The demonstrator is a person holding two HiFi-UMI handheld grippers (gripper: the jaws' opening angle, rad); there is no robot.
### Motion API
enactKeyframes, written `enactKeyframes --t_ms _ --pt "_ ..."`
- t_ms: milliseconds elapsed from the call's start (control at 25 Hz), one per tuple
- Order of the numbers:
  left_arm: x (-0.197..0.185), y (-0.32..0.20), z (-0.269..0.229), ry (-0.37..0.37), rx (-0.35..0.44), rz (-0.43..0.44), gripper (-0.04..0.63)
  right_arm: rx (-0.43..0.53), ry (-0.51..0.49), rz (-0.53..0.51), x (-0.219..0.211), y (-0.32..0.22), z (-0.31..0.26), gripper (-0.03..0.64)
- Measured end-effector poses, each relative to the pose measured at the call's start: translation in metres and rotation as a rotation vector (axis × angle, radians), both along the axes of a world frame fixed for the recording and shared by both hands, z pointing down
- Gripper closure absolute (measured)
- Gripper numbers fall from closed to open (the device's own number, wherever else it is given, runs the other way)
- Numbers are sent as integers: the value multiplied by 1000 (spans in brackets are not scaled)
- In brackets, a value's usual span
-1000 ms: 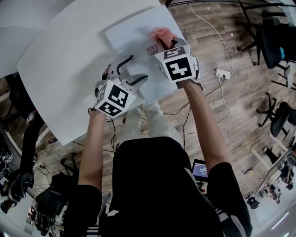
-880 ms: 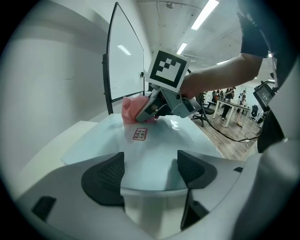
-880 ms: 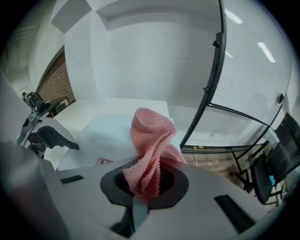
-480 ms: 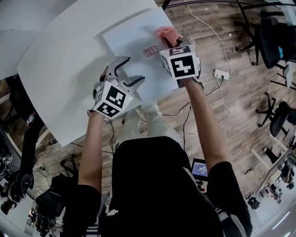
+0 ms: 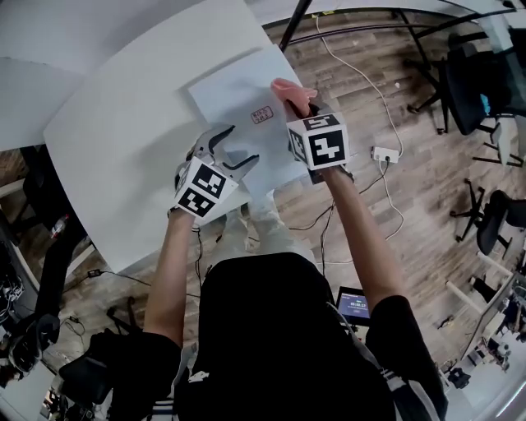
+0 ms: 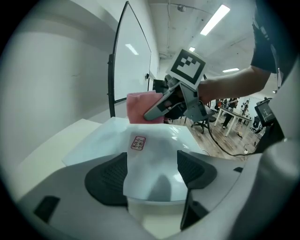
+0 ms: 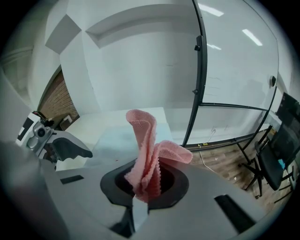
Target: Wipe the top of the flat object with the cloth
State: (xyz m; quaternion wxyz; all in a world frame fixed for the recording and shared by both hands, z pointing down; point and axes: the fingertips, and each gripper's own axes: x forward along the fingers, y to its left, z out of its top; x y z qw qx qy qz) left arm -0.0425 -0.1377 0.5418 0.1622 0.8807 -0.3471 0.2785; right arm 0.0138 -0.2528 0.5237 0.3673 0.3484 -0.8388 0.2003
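A pale flat sheet (image 5: 234, 99) with a small red label (image 5: 261, 115) lies on the white table (image 5: 123, 140). My right gripper (image 5: 298, 107) is shut on a pink cloth (image 5: 289, 89), which sits at the sheet's far right edge. In the right gripper view the cloth (image 7: 146, 150) stands up loosely out of the jaws. My left gripper (image 5: 228, 150) is open at the sheet's near corner. In the left gripper view that corner of the sheet (image 6: 152, 159) lies between the spread fingers (image 6: 107, 180), with the cloth (image 6: 140, 107) behind it.
The table's right edge runs just past the sheet, with wood floor (image 5: 362, 90) beyond. A black stand pole (image 5: 294, 25) leans at the table's far side. A power strip (image 5: 385, 154) with cable lies on the floor. Office chairs (image 5: 485, 74) stand at the right.
The right gripper with the cloth has shifted slightly right, toward the sheet's edge. The left gripper stays open at the near corner. The head view has shifted.
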Motion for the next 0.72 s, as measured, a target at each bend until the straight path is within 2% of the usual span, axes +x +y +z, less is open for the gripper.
enactKeyframes --t_ms 160,360,480,600,720 --pt "0 -3 -38 52 54 -14 252 23 -9 -19 -1 12 -21 571" --pt "-11 -12 -80 118 112 -109 255 66 -49 -23 -6 17 -57 571" --pt "-17 -16 -114 167 156 -175 321 105 -82 -32 -13 22 -84 571" --pt "-19 -19 -148 229 198 -218 350 139 -111 -34 -17 25 -110 571" --pt "-20 -23 -179 232 259 -229 390 175 -151 -29 -20 26 -137 571"
